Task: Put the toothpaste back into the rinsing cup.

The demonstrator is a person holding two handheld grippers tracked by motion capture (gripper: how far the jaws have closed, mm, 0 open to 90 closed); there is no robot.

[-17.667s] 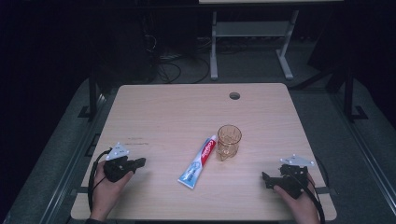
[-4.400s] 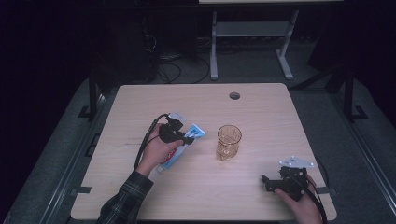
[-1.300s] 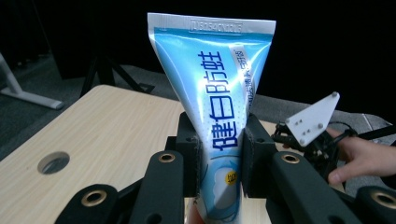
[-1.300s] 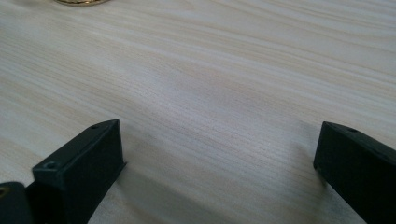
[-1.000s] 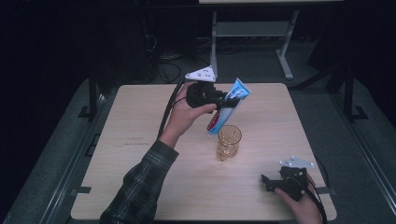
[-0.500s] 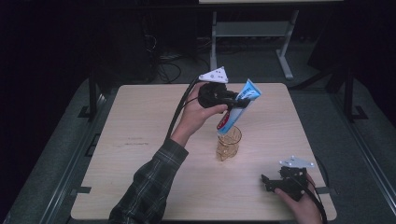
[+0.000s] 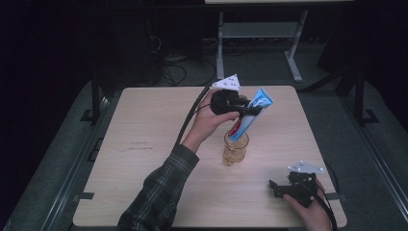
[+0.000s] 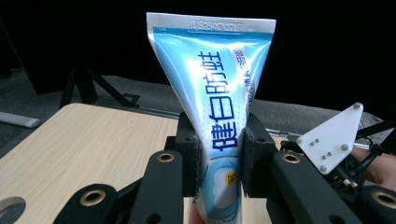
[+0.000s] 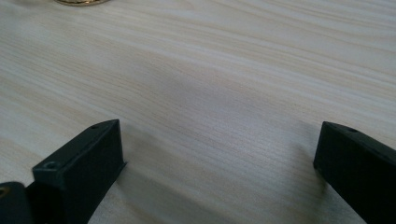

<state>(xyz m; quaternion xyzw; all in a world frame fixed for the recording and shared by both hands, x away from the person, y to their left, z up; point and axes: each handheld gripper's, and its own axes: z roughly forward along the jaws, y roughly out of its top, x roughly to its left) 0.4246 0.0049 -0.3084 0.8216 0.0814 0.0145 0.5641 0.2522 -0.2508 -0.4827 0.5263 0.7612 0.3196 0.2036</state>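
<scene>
One blue toothpaste tube (image 7: 249, 117), clamped in the left gripper (image 7: 240, 109), tilts with its lower end inside the rim of the one amber glass (image 7: 235, 149) mid-table, while the right gripper (image 7: 278, 188) rests near the front edge, jaws wide apart.

Table (image 7: 144, 125): light wood-grain top with rounded corners, on grey carpet.
Cable hole (image 8: 9, 205): round opening in the tabletop, at the bottom-left edge of the left gripper view.
White desk frame (image 7: 255, 36): beyond the far edge, two legs with flat feet.
Floor cables (image 7: 168, 72): dark loops on the carpet, left of that frame.
</scene>
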